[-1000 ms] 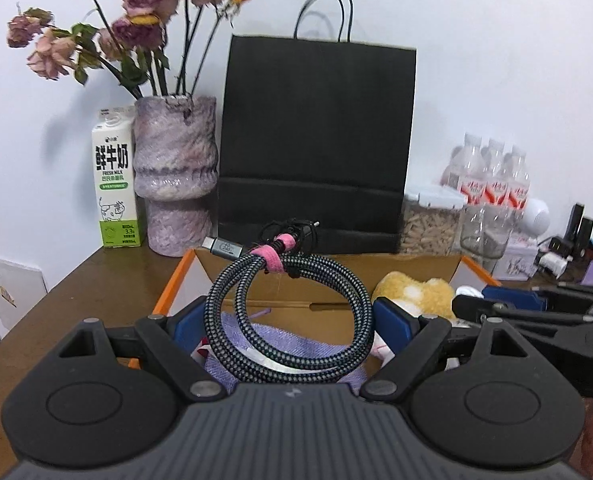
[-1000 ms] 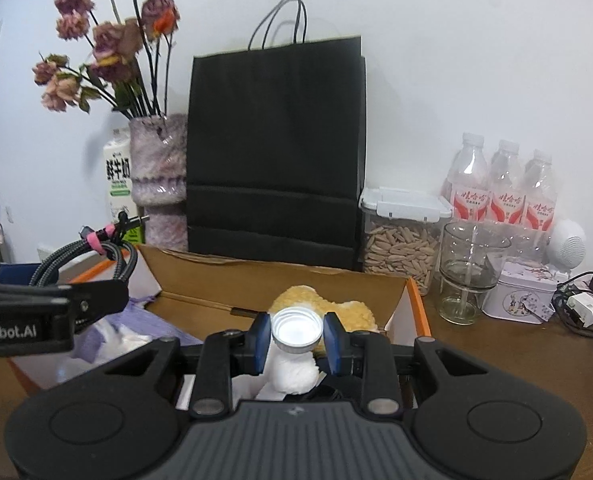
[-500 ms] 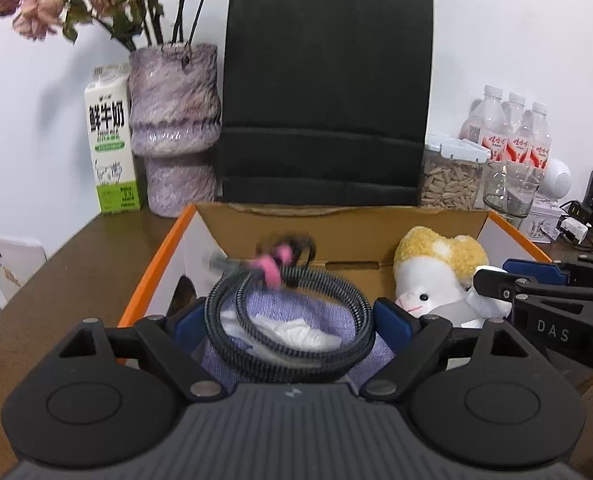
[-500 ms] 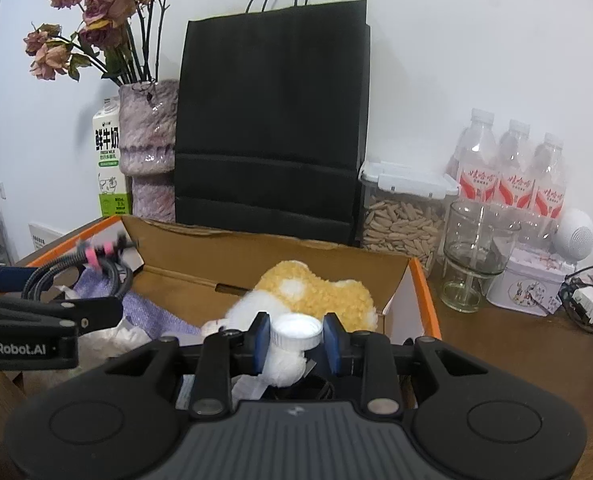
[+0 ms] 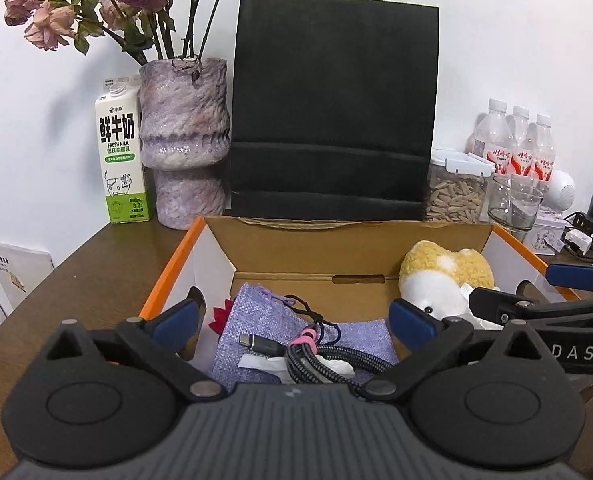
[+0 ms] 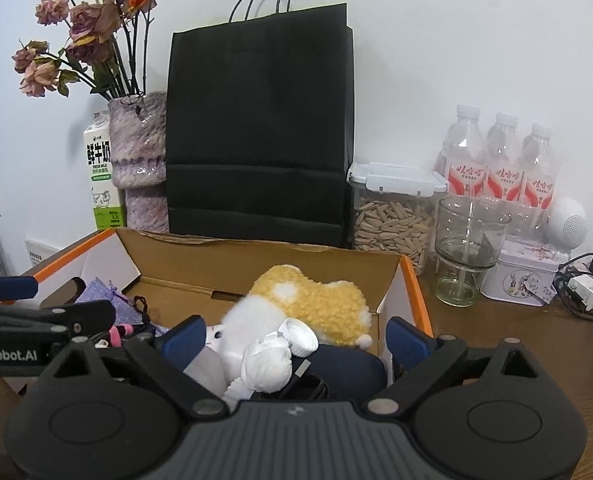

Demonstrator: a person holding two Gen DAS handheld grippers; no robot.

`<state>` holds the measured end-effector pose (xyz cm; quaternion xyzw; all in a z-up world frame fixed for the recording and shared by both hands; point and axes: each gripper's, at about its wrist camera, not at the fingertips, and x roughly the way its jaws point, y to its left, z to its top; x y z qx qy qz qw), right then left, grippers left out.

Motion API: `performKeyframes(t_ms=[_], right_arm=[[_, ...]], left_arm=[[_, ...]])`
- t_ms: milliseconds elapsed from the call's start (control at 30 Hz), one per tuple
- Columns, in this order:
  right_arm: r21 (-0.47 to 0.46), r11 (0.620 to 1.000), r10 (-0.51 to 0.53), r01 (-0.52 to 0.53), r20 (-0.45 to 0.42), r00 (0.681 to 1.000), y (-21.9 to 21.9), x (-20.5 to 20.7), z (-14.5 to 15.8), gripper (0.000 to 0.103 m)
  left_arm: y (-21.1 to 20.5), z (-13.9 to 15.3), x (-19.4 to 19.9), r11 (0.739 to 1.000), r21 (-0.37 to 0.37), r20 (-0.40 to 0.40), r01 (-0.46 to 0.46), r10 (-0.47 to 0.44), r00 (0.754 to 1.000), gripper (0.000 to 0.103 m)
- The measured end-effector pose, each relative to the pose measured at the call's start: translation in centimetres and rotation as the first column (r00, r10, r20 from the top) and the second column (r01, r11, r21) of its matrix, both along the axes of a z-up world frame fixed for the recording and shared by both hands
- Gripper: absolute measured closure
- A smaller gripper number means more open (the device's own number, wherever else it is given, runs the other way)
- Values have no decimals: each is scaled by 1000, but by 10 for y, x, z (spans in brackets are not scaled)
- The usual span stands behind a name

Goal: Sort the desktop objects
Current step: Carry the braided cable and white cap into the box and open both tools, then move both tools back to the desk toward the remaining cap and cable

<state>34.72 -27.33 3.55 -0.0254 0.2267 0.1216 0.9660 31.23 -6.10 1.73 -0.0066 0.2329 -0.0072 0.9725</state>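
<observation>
Your left hand-held gripper (image 5: 292, 322) is opening above the coiled cable (image 5: 320, 356) in the box (image 5: 168, 276), gripping nothing. Your right hand-held gripper (image 6: 296, 334) is opening around the white bottle (image 6: 272, 360), pads clear.

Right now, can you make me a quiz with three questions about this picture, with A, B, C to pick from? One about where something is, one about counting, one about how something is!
1. Where is the braided cable?
A. Inside the cardboard box
B. On top of the black bag
C. In the vase

2. How many water bottles stand by the wall?
A. One
B. Three
C. Five

3. How is the seed jar?
A. Tipped over
B. Open and empty
C. Upright with its lid on

Answers:
1. A, the cable lies on the purple pouch inside the cardboard box.
2. B, three capped bottles with red labels stand side by side.
3. C, the white clip lid sits on top and seeds fill it.
</observation>
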Motion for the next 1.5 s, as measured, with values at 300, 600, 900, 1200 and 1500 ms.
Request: performKeyframes(t_ms=[300,600,900,1200,1500], right_arm=[[20,1000,-6,6,24,1000,-3,-8,6,2],[22,999,32,-33,75,997,0,-35,14,0],[-4,995,96,-96,114,989,3,-84,16,0],[-49,990,133,-130,75,988,5,-128,1,0],[-53,990,130,-131,-22,991,11,-158,-18,0]], left_arm=[[2,5,-9,1000,-7,63,-5,5,998,0],[12,9,-35,1000,-15,136,14,-11,991,0],[27,3,-69,1000,-1,143,23,-23,990,0],[48,-11,-103,1000,-3,74,15,-15,997,0],[53,-25,-141,1000,-9,1,16,-16,1000,0]])
